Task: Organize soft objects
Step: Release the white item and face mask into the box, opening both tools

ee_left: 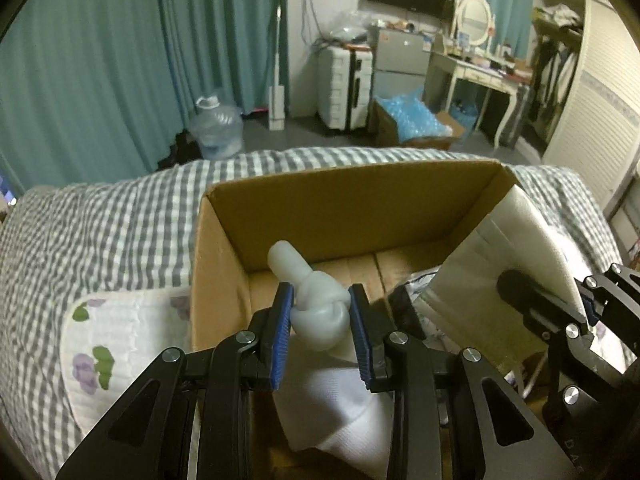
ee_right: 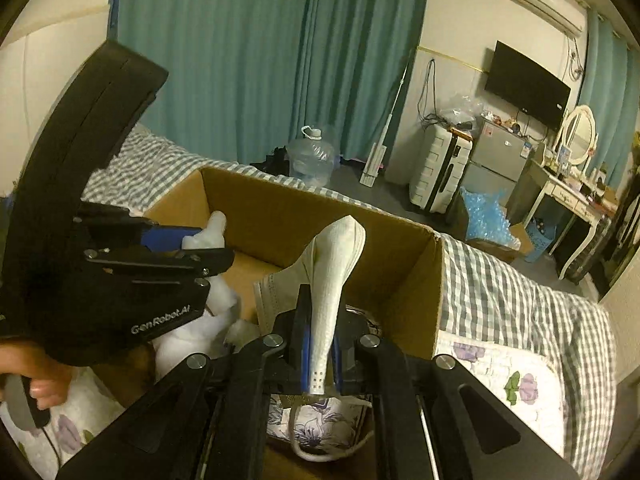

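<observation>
An open cardboard box [ee_left: 340, 208] [ee_right: 304, 220] stands on the bed. My left gripper [ee_left: 320, 292] [ee_right: 208, 240] is over the box's near left part, shut on a white knotted sock [ee_left: 320, 312]. The knot sits between the blue pads and the rest of the sock [ee_left: 332, 412] hangs below. My right gripper [ee_right: 322, 312] [ee_left: 588, 304] is over the near right part, shut on a folded white face mask [ee_right: 336, 276] [ee_left: 500, 248] that sticks up past its fingertips. The far half of the box floor is bare cardboard.
The bed has a grey-and-white check cover [ee_left: 100, 232] and a floral quilted cushion [ee_left: 104, 340] [ee_right: 508, 380] beside the box. A floral cloth [ee_right: 320, 424] lies under the right gripper. A hand [ee_right: 40, 384] holds the left gripper. Beyond the bed stand a water jug [ee_left: 216, 128] and a suitcase [ee_left: 344, 88].
</observation>
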